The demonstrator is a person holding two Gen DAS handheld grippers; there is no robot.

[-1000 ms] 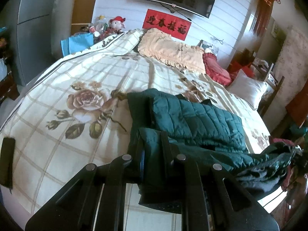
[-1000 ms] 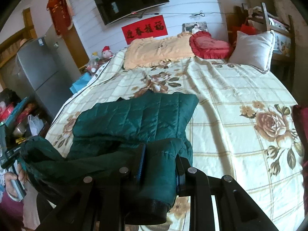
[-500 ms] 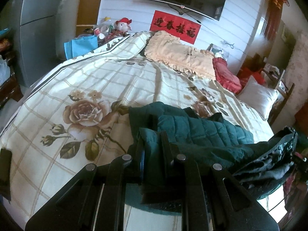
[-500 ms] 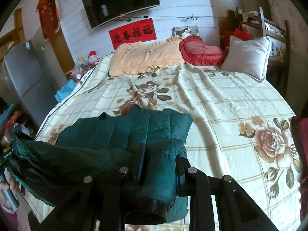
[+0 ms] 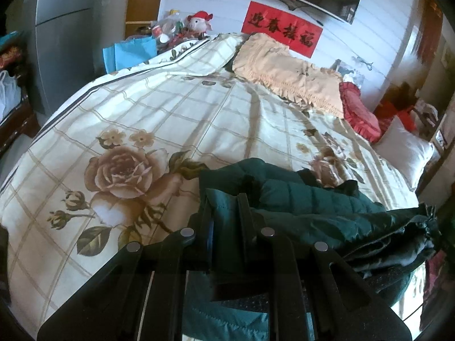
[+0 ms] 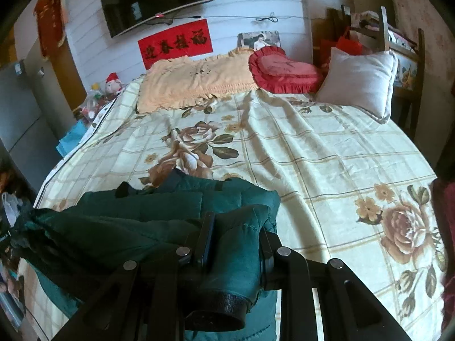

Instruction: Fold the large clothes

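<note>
A dark green quilted jacket (image 5: 307, 199) lies at the near end of a bed with a floral checked cover (image 5: 176, 119). My left gripper (image 5: 226, 207) is shut on a fold of the jacket at its left side and holds it up off the bed. My right gripper (image 6: 236, 227) is shut on a thick fold with a black cuff (image 6: 219, 307) at the jacket's (image 6: 136, 216) right side. The jacket's near edge is lifted and stretched between both grippers; its far part rests on the cover (image 6: 327, 153).
At the bed's head lie a peach pillow (image 6: 193, 82), a red heart cushion (image 6: 281, 71) and a white pillow (image 6: 361, 79). A grey fridge (image 5: 65, 28) stands left of the bed, a wooden chair (image 6: 398, 37) right of it. Toys and a blue bag (image 5: 133, 52) sit at the far left.
Both grippers have lifted the jacket's near edge and carried it forward toward the head of the bed, so less of the flat jacket shows. Both stay shut on the fabric.
</note>
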